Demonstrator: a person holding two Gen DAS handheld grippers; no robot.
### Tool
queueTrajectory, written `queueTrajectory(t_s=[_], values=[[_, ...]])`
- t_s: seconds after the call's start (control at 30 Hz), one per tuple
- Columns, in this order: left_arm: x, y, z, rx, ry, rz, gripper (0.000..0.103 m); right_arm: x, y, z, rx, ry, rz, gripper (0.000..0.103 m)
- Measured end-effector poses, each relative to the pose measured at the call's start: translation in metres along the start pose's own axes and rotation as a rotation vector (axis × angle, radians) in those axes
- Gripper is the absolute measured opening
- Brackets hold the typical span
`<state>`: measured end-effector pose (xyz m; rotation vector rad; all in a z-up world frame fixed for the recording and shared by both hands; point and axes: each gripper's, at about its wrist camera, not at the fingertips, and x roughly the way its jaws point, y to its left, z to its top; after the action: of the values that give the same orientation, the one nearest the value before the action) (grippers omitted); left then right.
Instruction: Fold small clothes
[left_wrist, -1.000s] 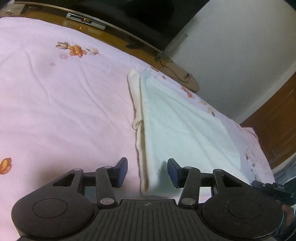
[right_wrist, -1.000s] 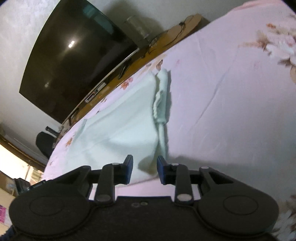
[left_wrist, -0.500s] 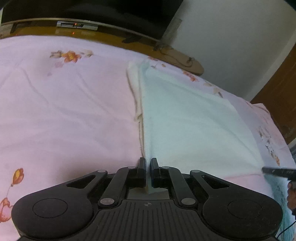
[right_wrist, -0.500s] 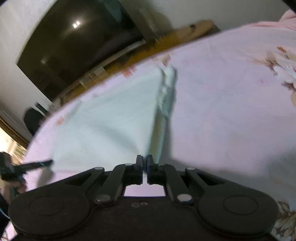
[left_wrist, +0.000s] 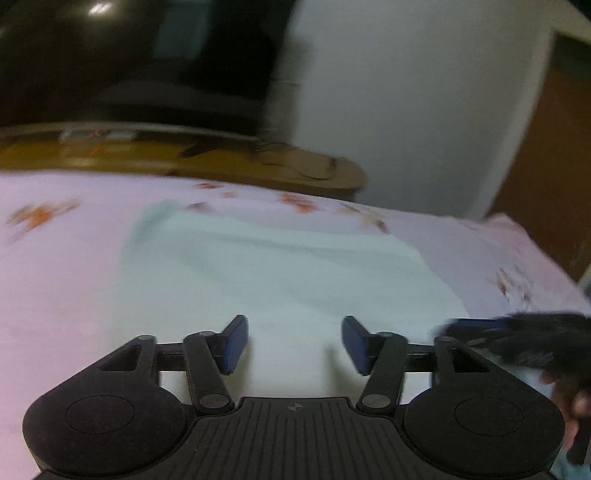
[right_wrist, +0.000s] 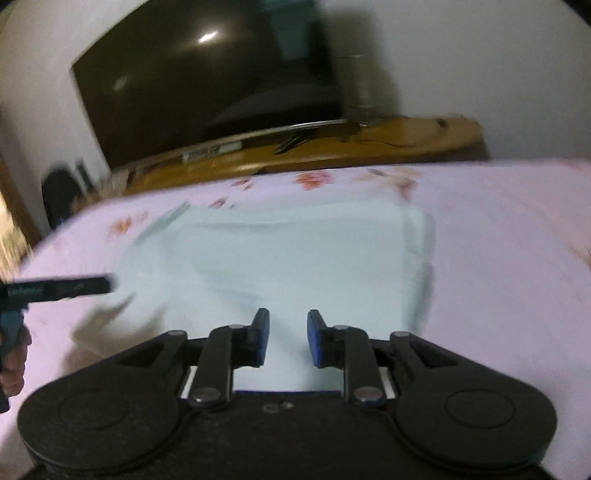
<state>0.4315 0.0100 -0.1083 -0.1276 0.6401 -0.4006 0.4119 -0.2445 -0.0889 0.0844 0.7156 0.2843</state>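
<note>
A pale mint cloth (left_wrist: 277, 266) lies flat on the pink flowered bed sheet (left_wrist: 55, 288), with a layered edge on its right side in the right wrist view. My left gripper (left_wrist: 293, 334) hovers over the cloth's near part. Its jaws are opening wide and nothing is between the blue pads (left_wrist: 234, 343). My right gripper (right_wrist: 288, 334) is over the same cloth (right_wrist: 280, 258). Its jaws are opening with a narrower gap, also with nothing between them. Both views are blurred by motion. Each gripper shows as a dark blur at the edge of the other's view.
A wooden shelf (right_wrist: 406, 144) carrying a large dark television (right_wrist: 207, 85) runs along the far end of the bed. A white wall (left_wrist: 406, 103) and a brown door (left_wrist: 554, 166) stand at the back right. A hand (right_wrist: 13, 362) holds the left tool.
Half a second ago both grippers were shut on the cloth's side edges. Both have let go and opened, and both have swung inward over the cloth, which now lies flatter.
</note>
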Motion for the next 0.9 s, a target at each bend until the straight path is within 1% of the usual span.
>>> queueTrajectory(t_s=[0.03,0.07,0.1,0.13,0.17,0.2,0.23,0.27,0.3,0.33,0.37,0.4,0.47,0.53,0.57,0.6,0.67,0.7,0.73,0.77,0.8,0.83,0.87,0.9], values=[[0.01,-0.013,-0.004,0.022,0.013,-0.011,0.07,0.014,0.01,0.001,-0.039,0.014,-0.017,0.024],[0.019,-0.022,-0.008,0.038,0.035,-0.012,0.07,0.024,0.02,-0.004,-0.091,0.02,-0.032,0.024],[0.025,-0.029,-0.016,0.059,0.061,0.014,0.07,0.029,0.024,-0.01,-0.123,0.029,-0.054,0.024],[0.031,-0.031,-0.025,0.102,0.103,0.069,0.07,0.03,0.025,-0.016,-0.15,0.033,-0.07,0.024],[0.028,-0.029,-0.035,0.153,0.092,0.111,0.07,0.028,0.023,-0.027,-0.185,0.041,-0.082,0.024],[0.019,-0.025,-0.042,0.18,0.077,0.136,0.07,0.026,0.015,-0.038,-0.215,0.059,-0.118,0.024],[0.008,-0.019,-0.045,0.177,0.077,0.16,0.07,0.017,0.007,-0.046,-0.212,0.044,-0.139,0.024],[-0.005,-0.01,-0.047,0.157,0.076,0.189,0.07,0.007,-0.01,-0.05,-0.159,0.037,-0.149,0.024],[-0.022,0.002,-0.048,0.11,0.061,0.226,0.07,-0.001,-0.025,-0.05,-0.098,0.044,-0.149,0.024],[-0.038,0.015,-0.05,0.045,0.042,0.246,0.07,-0.01,-0.038,-0.049,-0.039,0.06,-0.145,0.024],[-0.056,0.029,-0.055,-0.044,0.02,0.258,0.07,-0.019,-0.047,-0.046,0.023,0.083,-0.133,0.024],[-0.073,0.043,-0.061,-0.153,0.004,0.251,0.07,-0.032,-0.052,-0.045,0.074,0.075,-0.131,0.026],[-0.091,0.059,-0.074,-0.324,-0.019,0.23,0.07,-0.055,-0.052,-0.048,0.119,0.012,-0.121,0.028],[-0.093,0.076,-0.09,-0.584,-0.035,0.142,0.07,-0.06,-0.045,-0.051,0.154,0.003,-0.096,0.028],[-0.092,0.082,-0.097,-0.705,-0.056,0.116,0.07,-0.059,-0.038,-0.052,0.162,-0.011,-0.074,0.024],[-0.092,0.087,-0.101,-0.776,-0.083,0.113,0.07,-0.057,-0.032,-0.05,0.162,-0.024,-0.052,0.02],[-0.084,0.093,-0.103,-0.886,-0.11,0.073,0.07,-0.053,-0.017,-0.046,0.169,-0.05,-0.02,0.002],[-0.08,0.096,-0.104,-0.926,-0.134,0.062,0.068,-0.05,-0.01,-0.041,0.172,-0.055,-0.008,0.002],[-0.075,0.1,-0.105,-0.949,-0.143,0.045,0.053,-0.047,-0.007,-0.033,0.175,-0.062,0.001,0.002],[-0.068,0.103,-0.107,-0.974,-0.134,0.04,0.041,-0.042,-0.001,-0.028,0.177,-0.068,0.012,0.003],[-0.06,0.109,-0.113,-1.02,-0.131,0.034,0.018,-0.04,0.001,-0.021,0.175,-0.066,0.018,0.003],[-0.05,0.115,-0.121,-1.083,-0.121,0.009,0.008,-0.034,0.005,-0.014,0.174,-0.064,0.028,0.003],[-0.047,0.117,-0.13,-1.125,-0.156,-0.013,0.008,-0.025,0.009,-0.005,0.176,-0.068,0.041,0.003],[-0.045,0.116,-0.13,-1.129,-0.176,-0.017,0.009,-0.019,0.011,-0.001,0.177,-0.067,0.049,0.003]])
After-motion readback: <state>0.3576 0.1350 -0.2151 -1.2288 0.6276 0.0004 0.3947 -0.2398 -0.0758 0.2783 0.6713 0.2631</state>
